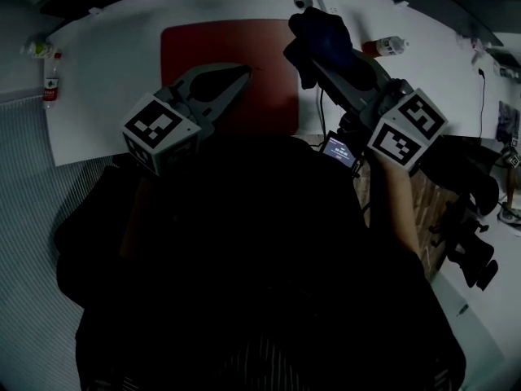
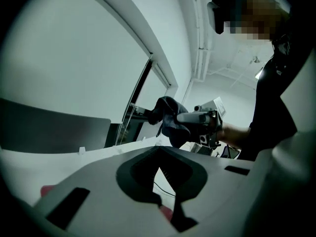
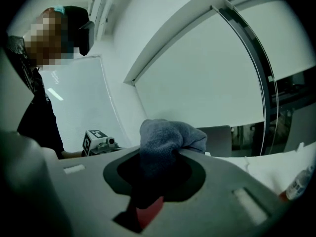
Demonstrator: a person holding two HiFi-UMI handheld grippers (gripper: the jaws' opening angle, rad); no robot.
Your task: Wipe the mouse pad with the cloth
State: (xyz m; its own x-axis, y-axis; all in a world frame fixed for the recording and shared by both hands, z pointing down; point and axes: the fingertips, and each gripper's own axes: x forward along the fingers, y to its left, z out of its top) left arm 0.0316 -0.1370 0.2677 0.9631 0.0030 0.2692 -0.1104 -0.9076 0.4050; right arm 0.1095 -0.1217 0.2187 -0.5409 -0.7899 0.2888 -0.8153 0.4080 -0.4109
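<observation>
A red mouse pad point(image 1: 220, 59) lies on the white table point(image 1: 106, 72). My right gripper point(image 1: 313, 55) is shut on a bunched dark blue cloth point(image 1: 321, 39), held in the air over the pad's right edge. In the right gripper view the cloth point(image 3: 165, 142) bulges out of the jaws and a strip of the red pad point(image 3: 148, 212) shows below. My left gripper point(image 1: 244, 73) hovers over the pad's near middle, its tips together with nothing between them. The left gripper view shows the cloth point(image 2: 170, 117) in the other gripper, off to the right.
A small bottle point(image 1: 50, 80) with a red label stands at the table's left edge, and another bottle point(image 1: 389, 47) lies at the right. A white cable point(image 1: 313, 2) runs along the far edge. A small lit screen point(image 1: 340, 149) sits by the near right corner.
</observation>
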